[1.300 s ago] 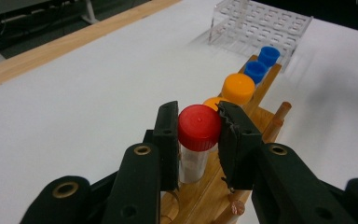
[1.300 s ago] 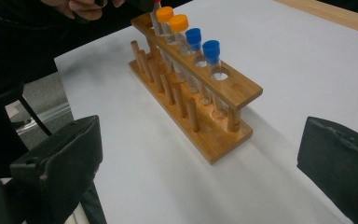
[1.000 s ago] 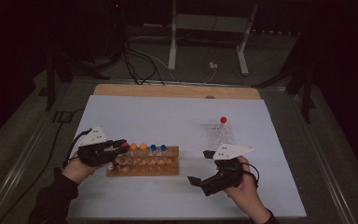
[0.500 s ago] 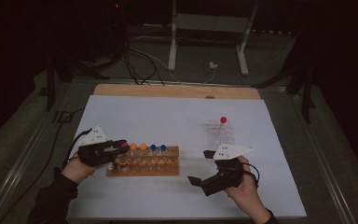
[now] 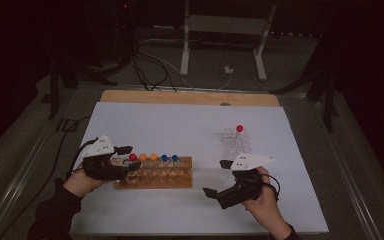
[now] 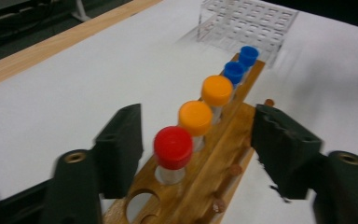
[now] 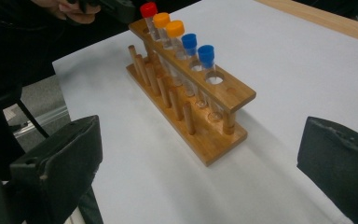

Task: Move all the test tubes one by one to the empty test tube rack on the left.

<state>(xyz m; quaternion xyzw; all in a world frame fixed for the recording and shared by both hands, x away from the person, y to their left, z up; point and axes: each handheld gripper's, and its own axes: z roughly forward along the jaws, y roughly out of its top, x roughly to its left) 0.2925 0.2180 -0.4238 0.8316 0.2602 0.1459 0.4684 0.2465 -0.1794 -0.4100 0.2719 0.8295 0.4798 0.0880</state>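
A wooden rack (image 5: 177, 178) on the white sheet holds a row of tubes: one red-capped (image 5: 132, 157), two orange-capped (image 5: 148, 157), two blue-capped (image 5: 169, 158). My left gripper (image 5: 131, 157) is at the rack's left end, open. Its jaws stand on either side of the red-capped tube (image 6: 173, 147) with a gap on both sides. The hole nearest that gripper (image 6: 137, 205) is empty. My right gripper (image 5: 217, 177) is open with nothing in it, to the right of the rack and pointing at the rack (image 7: 205, 135).
A clear plastic rack (image 5: 236, 142) with one red-capped tube (image 5: 239, 128) stands behind the right gripper. The white sheet (image 5: 180, 125) lies over a wooden board (image 5: 190, 97). Cables and metal stand legs (image 5: 185, 50) lie beyond the table.
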